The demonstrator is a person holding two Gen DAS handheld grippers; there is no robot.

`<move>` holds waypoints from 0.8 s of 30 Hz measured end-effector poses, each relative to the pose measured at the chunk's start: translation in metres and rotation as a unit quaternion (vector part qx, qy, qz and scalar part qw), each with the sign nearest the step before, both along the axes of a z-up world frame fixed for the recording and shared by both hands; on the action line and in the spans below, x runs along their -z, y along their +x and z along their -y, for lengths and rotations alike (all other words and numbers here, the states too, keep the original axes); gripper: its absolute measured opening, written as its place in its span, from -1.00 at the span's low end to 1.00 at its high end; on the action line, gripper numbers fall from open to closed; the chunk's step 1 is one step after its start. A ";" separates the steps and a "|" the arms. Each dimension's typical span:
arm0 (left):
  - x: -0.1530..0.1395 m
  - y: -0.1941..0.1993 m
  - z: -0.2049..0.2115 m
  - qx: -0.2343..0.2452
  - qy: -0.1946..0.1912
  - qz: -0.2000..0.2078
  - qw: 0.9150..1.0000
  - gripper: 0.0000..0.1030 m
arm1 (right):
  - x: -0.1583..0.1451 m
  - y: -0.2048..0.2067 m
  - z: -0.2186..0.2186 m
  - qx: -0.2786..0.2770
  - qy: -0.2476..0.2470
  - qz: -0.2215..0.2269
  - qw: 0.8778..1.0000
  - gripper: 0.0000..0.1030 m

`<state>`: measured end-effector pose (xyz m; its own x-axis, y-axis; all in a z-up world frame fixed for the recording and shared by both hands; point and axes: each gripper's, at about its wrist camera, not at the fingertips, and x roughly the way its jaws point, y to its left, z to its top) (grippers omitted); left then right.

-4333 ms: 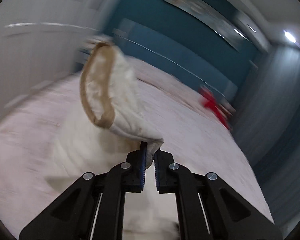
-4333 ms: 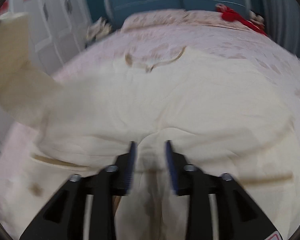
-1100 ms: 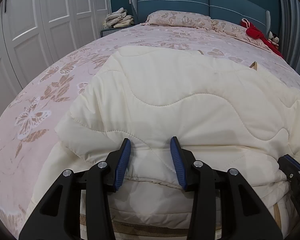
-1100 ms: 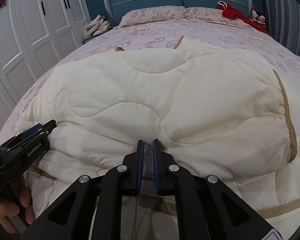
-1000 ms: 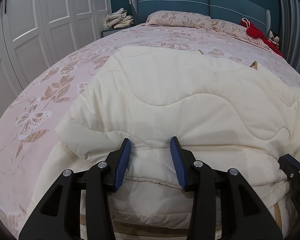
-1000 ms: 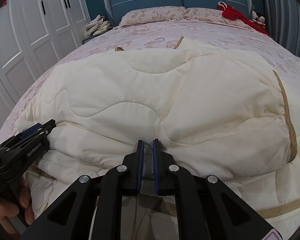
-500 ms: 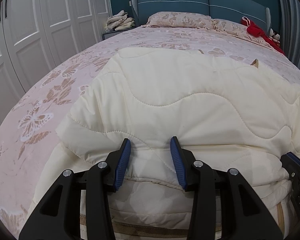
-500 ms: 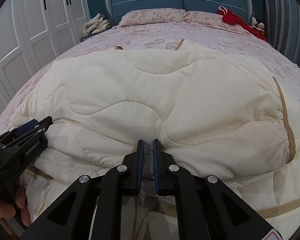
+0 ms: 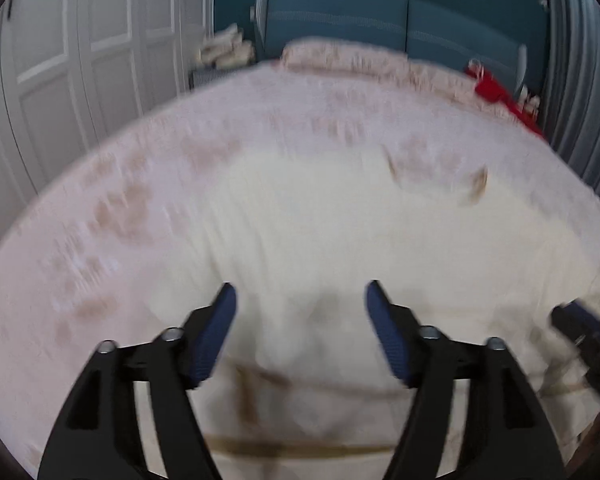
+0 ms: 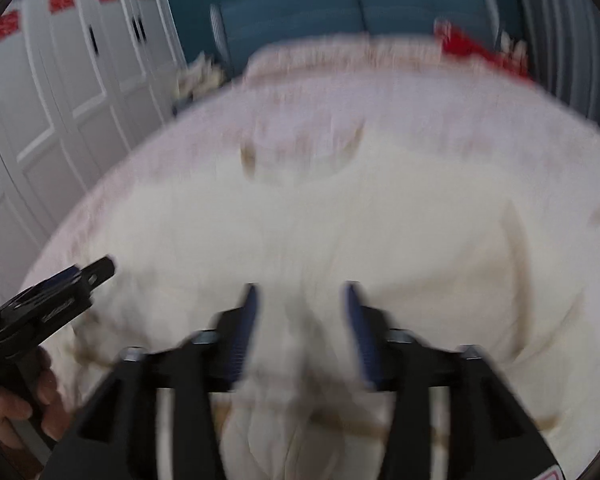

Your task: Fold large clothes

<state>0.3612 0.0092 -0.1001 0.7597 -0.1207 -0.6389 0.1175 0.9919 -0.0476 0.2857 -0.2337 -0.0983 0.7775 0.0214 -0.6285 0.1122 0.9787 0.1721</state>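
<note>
A cream quilted garment with tan trim lies folded on the bed; it also shows in the right wrist view. Both views are blurred by motion. My left gripper is open and empty, raised above the garment's near edge. My right gripper is open and empty, also above the near edge. The left gripper shows at the left of the right wrist view. The right gripper shows at the right edge of the left wrist view.
The pink floral bedspread surrounds the garment. Pillows and a red item lie by the teal headboard. White wardrobe doors stand at the left, with folded laundry on a nightstand.
My right gripper has opened and let go of the garment's edge. My left gripper has opened wider. Both have lifted up and back from the garment.
</note>
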 end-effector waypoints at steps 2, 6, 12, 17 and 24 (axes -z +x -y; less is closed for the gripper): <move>-0.018 0.020 -0.005 -0.008 0.004 0.008 1.000 0.43 | -0.022 0.021 -0.003 -0.011 -0.012 0.012 1.000 0.10; -0.029 0.104 -0.008 -0.029 -0.030 -0.058 0.997 0.43 | -0.039 0.107 -0.012 -0.047 0.035 -0.018 0.998 0.10; -0.004 0.190 0.010 -0.046 -0.014 -0.108 0.993 0.43 | 0.005 0.235 -0.040 -0.057 0.055 -0.113 0.990 0.10; 0.052 0.209 0.019 -0.054 0.042 -0.140 0.988 0.38 | 0.054 0.280 -0.063 -0.069 0.056 -0.175 0.981 -0.07; 0.073 0.189 0.005 -0.076 0.009 -0.094 0.993 0.51 | 0.075 0.256 -0.052 -0.049 0.064 -0.124 0.989 -0.95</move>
